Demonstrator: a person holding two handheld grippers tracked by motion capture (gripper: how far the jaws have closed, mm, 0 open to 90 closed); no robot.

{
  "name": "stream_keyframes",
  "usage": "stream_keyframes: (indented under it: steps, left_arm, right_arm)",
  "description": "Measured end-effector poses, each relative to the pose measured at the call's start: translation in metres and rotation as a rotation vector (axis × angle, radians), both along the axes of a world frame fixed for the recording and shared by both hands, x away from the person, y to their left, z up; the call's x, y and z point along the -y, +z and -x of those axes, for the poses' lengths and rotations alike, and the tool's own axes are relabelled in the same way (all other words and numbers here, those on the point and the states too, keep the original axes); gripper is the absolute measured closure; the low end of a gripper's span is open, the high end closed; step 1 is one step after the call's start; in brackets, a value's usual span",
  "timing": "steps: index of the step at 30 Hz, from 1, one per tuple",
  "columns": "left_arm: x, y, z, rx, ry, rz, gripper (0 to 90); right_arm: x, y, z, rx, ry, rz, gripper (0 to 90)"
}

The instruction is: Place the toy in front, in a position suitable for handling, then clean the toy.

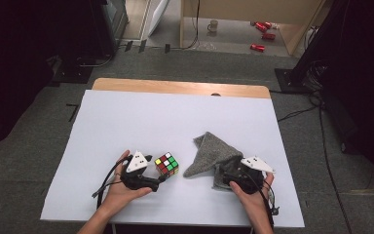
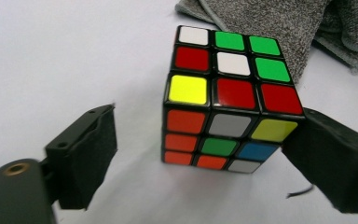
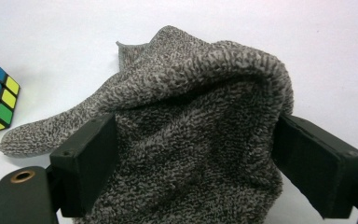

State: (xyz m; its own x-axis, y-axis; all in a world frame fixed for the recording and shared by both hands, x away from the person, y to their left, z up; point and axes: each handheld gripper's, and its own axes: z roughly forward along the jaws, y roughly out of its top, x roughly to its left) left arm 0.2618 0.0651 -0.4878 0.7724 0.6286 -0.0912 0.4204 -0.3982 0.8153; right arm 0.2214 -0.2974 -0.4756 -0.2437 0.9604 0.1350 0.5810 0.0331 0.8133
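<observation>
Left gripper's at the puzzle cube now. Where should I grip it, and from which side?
Grip the puzzle cube across two opposite flat side faces, coming level from the near side where the left gripper already is. It sits flat on the white table, and the open fingers straddle it, so squaring up and closing should do.

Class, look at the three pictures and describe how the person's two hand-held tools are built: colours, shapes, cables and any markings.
Each tool, left and right, has a black body topped by a pale grey three-cornered plate with small dark dots. A thin black cable trails from each toward the person. Up close, the jaws are black blocks faced with matte black pads, each with a small screw hole, and a brass-ringed hole sits at the base. No sleeves cover the forearms.
</observation>
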Motion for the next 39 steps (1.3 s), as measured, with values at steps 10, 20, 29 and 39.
stream_keyframes:
  steps: [10,20,29,39]
  left_arm:
    - [-0.024,0.002,0.002,-0.007,0.047,0.029,4.1]
    - [-0.017,-0.005,0.002,-0.011,0.052,-0.002,4.1]
    - [-0.014,-0.005,0.003,-0.014,0.047,-0.006,4.2]
    - [-0.011,-0.006,0.002,-0.015,0.043,-0.009,4.2]
  right_arm:
    - [-0.003,-0.001,0.0,-0.003,-0.002,0.013,13.4]
    - [-0.011,0.002,0.001,0.009,0.005,0.014,10.0]
    - [-0.024,0.004,-0.002,0.0,0.014,0.015,5.5]
    - [-0.02,0.019,0.011,0.02,-0.011,0.02,5.3]
